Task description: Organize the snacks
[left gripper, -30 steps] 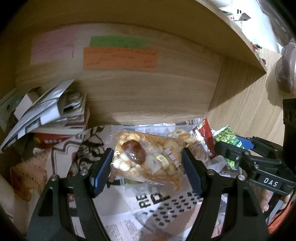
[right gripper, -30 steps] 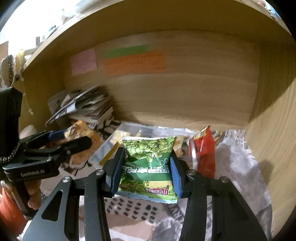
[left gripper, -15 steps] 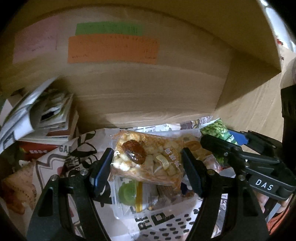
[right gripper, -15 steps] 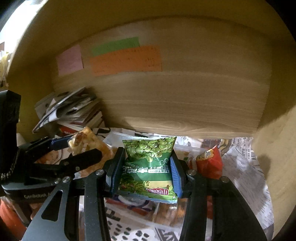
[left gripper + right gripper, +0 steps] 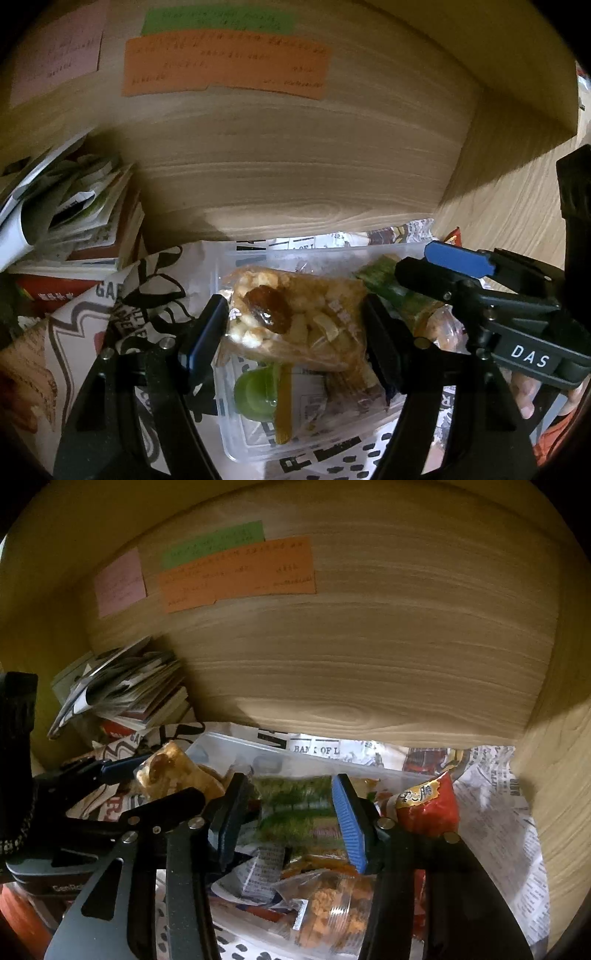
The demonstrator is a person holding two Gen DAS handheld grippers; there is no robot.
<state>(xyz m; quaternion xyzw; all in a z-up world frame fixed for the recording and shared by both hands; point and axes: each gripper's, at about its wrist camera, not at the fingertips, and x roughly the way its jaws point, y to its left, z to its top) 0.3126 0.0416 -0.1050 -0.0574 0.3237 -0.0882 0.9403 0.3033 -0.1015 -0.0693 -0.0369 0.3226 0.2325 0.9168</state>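
The left hand-held gripper (image 5: 295,328) pinched the light, crinkly puffed-rice snack pack (image 5: 291,317) by its side edges above the clear plastic bin (image 5: 236,439); its contents looked crushable. The right hand-held gripper (image 5: 291,819) stood spread around the green pea packet (image 5: 295,808).

Wooden back wall (image 5: 369,657) close ahead of both claws, stack of booklets (image 5: 129,694) blocking far left, side wall (image 5: 561,775) hemming right, open air above the snack-crowded clear tub (image 5: 236,746) below.
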